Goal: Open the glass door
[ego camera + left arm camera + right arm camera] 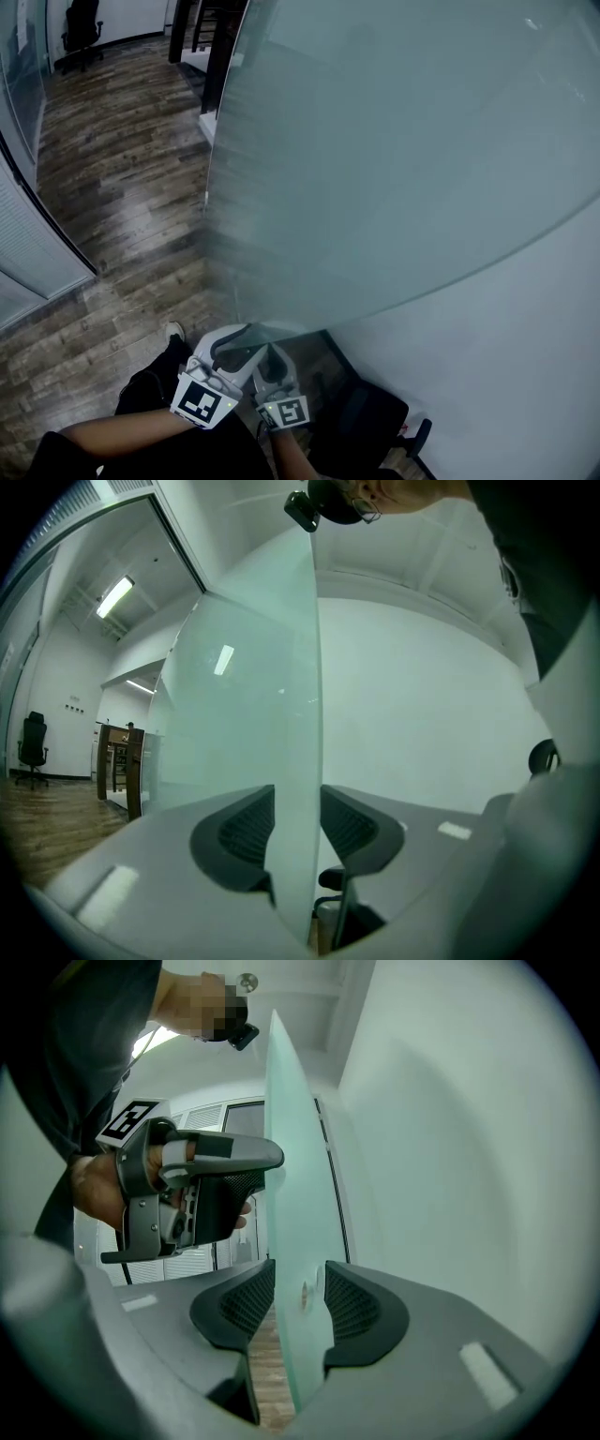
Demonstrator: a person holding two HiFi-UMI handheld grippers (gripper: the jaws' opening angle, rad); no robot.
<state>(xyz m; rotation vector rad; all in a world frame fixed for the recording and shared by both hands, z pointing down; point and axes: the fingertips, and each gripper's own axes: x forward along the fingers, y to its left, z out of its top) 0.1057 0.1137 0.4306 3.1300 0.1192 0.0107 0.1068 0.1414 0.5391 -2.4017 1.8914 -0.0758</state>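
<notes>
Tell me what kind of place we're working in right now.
Most likely an office. A frosted glass door stands over wood-plank flooring, a black office chair sits at the far end of the room, and a ceiling tube light is lit overhead.

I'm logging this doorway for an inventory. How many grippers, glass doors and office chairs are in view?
Grippers: 2, left gripper and right gripper
Glass door: 1
Office chairs: 2, far chair and near chair
Total: 5
</notes>
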